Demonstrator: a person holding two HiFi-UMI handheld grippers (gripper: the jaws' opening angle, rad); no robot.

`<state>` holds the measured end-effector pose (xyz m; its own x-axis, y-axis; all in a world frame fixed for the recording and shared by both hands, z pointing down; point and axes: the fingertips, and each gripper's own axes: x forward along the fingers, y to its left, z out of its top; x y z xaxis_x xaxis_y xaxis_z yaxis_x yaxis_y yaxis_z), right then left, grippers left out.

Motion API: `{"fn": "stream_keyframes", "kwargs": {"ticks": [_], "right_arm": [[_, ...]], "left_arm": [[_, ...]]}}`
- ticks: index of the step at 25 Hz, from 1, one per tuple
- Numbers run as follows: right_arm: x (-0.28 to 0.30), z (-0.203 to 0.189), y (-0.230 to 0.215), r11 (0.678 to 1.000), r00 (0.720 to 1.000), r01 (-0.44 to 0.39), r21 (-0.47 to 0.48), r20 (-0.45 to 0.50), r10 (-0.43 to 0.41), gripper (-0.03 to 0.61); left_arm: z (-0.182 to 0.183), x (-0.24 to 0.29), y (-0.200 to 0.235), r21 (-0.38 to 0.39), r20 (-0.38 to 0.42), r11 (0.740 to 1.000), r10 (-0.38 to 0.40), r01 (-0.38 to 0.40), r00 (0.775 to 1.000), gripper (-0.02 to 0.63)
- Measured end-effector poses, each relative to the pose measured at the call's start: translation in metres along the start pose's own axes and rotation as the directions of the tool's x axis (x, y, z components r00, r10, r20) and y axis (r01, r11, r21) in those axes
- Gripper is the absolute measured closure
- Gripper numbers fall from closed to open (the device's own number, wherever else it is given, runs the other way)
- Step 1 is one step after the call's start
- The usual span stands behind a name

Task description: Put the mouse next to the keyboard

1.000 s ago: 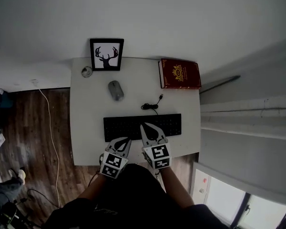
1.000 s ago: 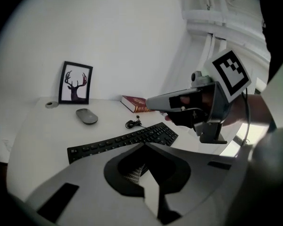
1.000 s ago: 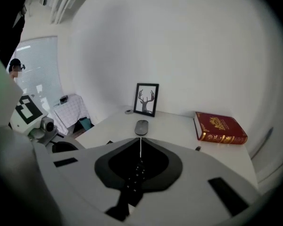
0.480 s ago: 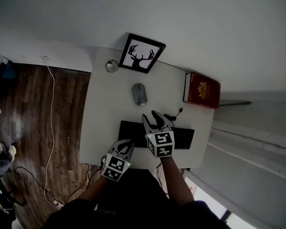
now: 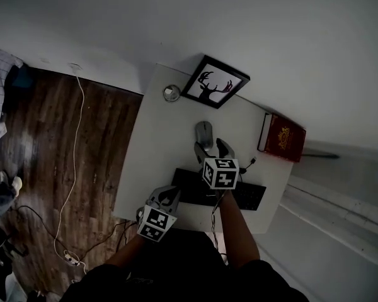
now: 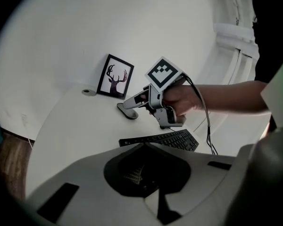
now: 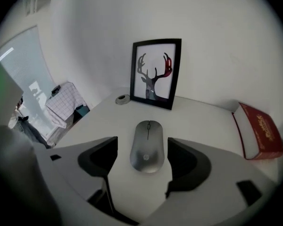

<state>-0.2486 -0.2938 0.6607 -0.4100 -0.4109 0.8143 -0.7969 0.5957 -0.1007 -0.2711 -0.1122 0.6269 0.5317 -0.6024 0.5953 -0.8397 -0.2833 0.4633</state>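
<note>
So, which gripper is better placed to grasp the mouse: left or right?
Right. The right gripper, its jaws having just been opening, straddles the mouse without touching it. The left gripper hangs by the keyboard, short of the mouse, jaws together.

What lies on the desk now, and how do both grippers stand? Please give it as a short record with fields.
surface: white desk
mouse: grey, flat on the desk, beyond the keyboard, towards the framed deer picture
right gripper: jaws have just been opening; one on each side of the mouse, not touching it
left gripper: jaws together, nothing between them, at the desk's near edge
other: red book by the wall
</note>
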Motion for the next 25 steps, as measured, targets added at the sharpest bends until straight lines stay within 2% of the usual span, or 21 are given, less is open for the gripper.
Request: {"fn": "stream_keyframes", "kwargs": {"ticks": [6,13,16,18,25], "right_arm": [[0.035,-0.005,-0.013,1.0,0.992,0.029,-0.011,-0.119,-0.03,0.249],[0.048,-0.007,-0.011,0.999,0.978,0.01,-0.03,-0.209,-0.016,0.245],[0.048,-0.007,-0.006,0.997,0.976,0.004,-0.077,-0.215,-0.02,0.245],[0.048,-0.006,-0.002,0.993,0.978,-0.011,-0.118,-0.207,-0.014,0.268],[0.042,-0.012,-0.004,0.989,0.981,-0.025,-0.145,-0.195,-0.004,0.276]], "left_arm": [[0.007,0.0,0.015,0.007,0.0,1.0,0.02,-0.02,1.0,0.614],[0.009,0.002,0.02,-0.003,-0.012,1.0,0.014,-0.014,1.0,0.614],[0.011,0.005,0.018,0.004,-0.009,1.0,0.003,-0.003,1.0,0.614],[0.014,0.008,0.015,0.013,-0.006,1.0,-0.005,0.005,1.0,0.614],[0.02,0.008,0.011,0.055,0.001,0.998,-0.008,0.008,1.0,0.614]]}}
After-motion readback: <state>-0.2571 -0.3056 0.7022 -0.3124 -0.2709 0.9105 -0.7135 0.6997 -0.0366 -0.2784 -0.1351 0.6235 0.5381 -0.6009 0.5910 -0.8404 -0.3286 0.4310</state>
